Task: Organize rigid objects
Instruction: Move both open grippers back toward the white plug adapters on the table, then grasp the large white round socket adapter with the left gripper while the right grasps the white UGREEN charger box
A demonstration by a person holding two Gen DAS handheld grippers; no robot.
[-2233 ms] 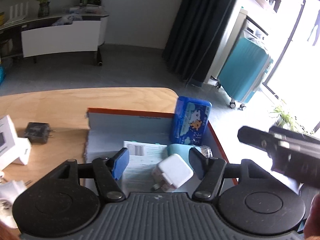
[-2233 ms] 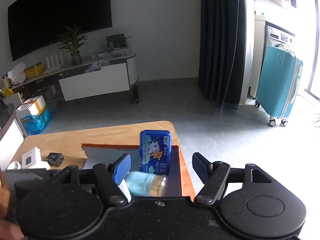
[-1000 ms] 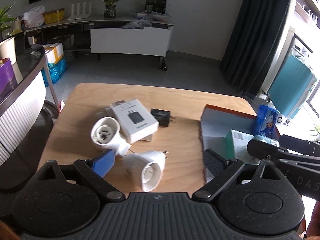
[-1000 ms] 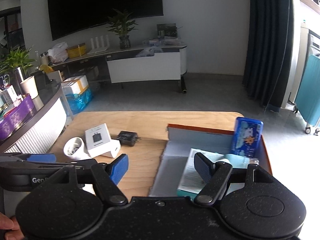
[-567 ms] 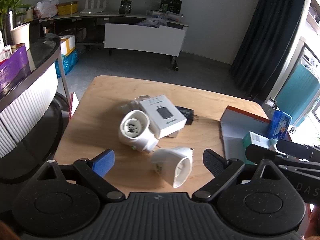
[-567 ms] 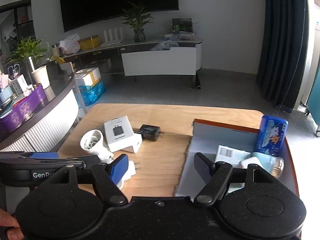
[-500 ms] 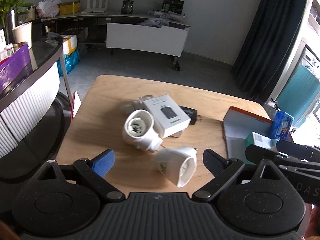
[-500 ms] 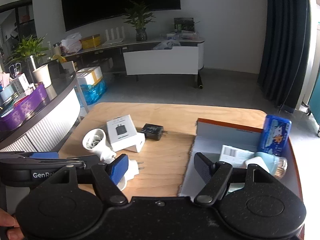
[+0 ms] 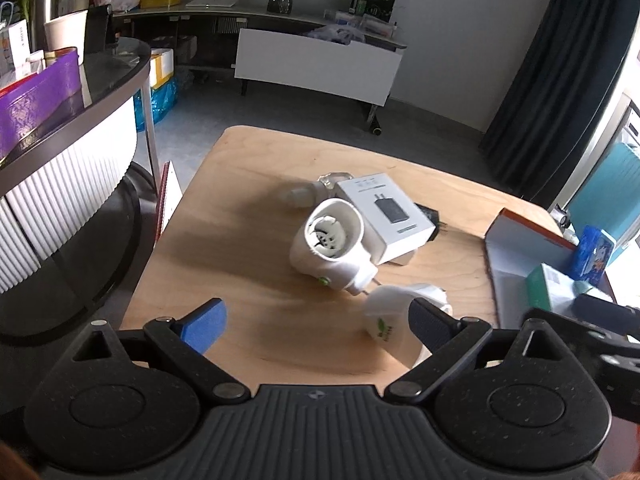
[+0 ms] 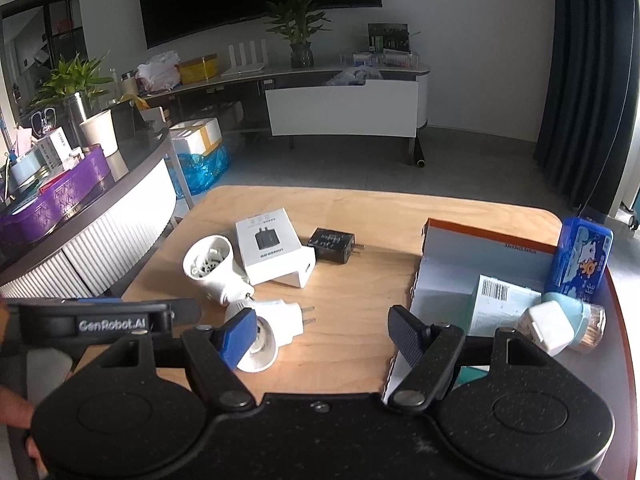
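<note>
- We held both tools with their jaws apart and nothing between them: the left tool [image 9: 316,322] low in its frame over the worktop [image 9: 240,264], the right tool [image 10: 322,330] low in its own.
- We judged the step to be the reach for the next loose piece; some things lay in the box [image 10: 452,264] at right, others were loose at centre.
- In the left view the near adapter [image 9: 394,318] lay at lower right, just beside the right finger, with the tilted adapter [image 9: 332,246] above it at centre.
- The tilted one touched the carton [image 9: 386,214]; a black charger [image 10: 332,245] lay just right of the carton in the right view.
- In the box, at the right of the right view, we saw a blue tin [image 10: 582,258] upright at the far corner, a paper packet [image 10: 496,300], a white plug [image 10: 548,328] and a jar [image 10: 586,322].
- The next move, as we judged it, called for centring the left tool's gap on the near adapter and closing on its round body, which might roll or slip.
- Writing: "GenRobot.AI" showed on the left tool's body at the left edge of the right view.
- The carton bore a charger picture and a brand line too small for us to read.
- The packet carried a barcode; the tin's cartoon label and the box wall's print were illegible.
</note>
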